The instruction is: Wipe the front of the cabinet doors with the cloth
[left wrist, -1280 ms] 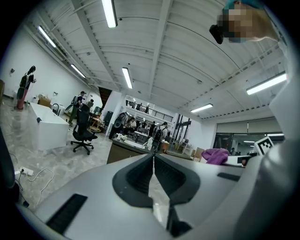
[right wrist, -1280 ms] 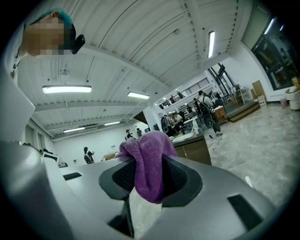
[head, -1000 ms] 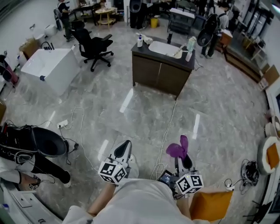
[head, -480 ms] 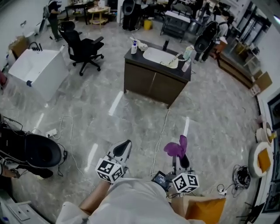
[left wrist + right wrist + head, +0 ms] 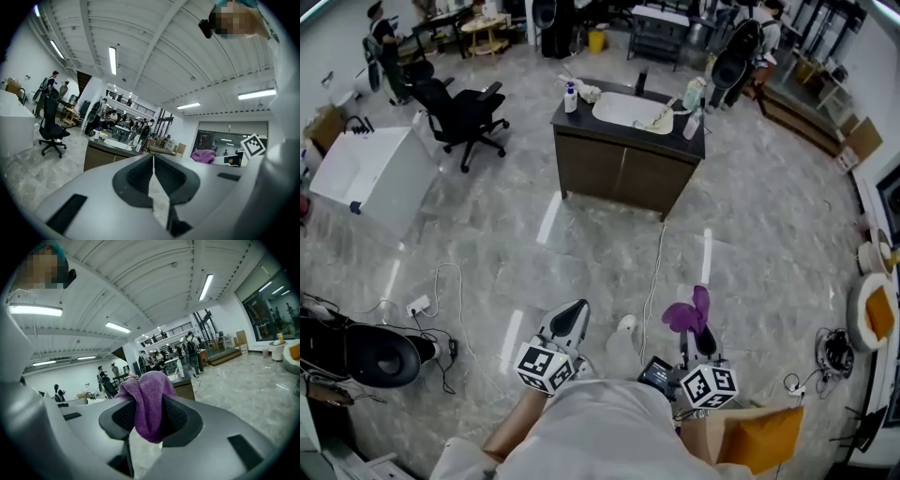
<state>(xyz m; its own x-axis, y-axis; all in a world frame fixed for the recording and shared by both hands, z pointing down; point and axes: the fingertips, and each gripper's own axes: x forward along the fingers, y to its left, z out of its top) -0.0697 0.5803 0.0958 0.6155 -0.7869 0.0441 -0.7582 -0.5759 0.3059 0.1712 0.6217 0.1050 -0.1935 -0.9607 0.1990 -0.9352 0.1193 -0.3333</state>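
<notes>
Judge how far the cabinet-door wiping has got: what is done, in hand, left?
Done: the purple cloth is clamped in the right gripper; the left gripper is shut, empty. In hand: getting to the cabinet doors, which stand across open floor. Left: all the wiping; the cloth touches no door.

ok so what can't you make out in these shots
- Doors: head view, too far and small to show dirt or handles.
- Cabinet: right gripper view, mostly hidden behind the cloth.
- Clamped part of the cloth: hidden inside the right claw.
- Bottles: head view, labels too small to read.
</notes>
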